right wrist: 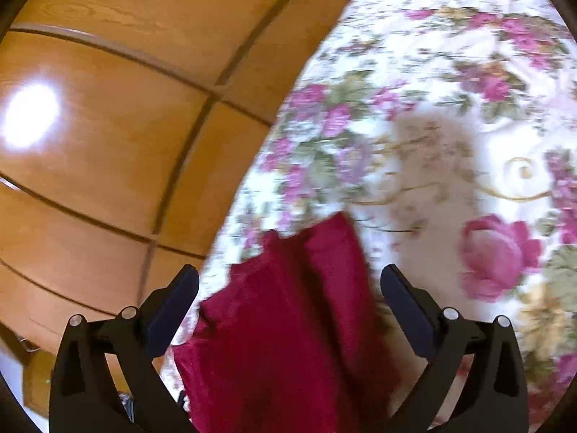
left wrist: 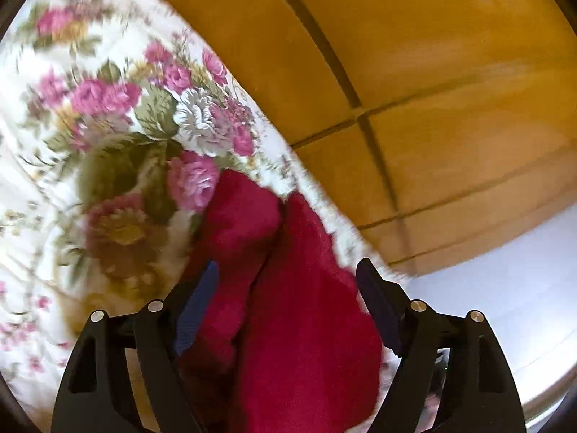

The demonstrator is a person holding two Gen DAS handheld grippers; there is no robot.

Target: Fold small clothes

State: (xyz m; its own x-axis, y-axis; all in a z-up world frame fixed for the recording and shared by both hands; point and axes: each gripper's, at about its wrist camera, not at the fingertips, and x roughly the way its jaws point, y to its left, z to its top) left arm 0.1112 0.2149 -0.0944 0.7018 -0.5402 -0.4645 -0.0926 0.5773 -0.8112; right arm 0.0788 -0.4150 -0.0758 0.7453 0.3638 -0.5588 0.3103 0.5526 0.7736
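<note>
Left wrist: the red cloth (left wrist: 288, 288), soft and fuzzy with a deep crease, lies on the floral bedspread (left wrist: 108, 108) between my left fingers (left wrist: 288, 274), spread apart. My right fingers (right wrist: 288, 278) also stand wide around it. Glossy wooden panels (left wrist: 432, 72) stand beyond.
</note>
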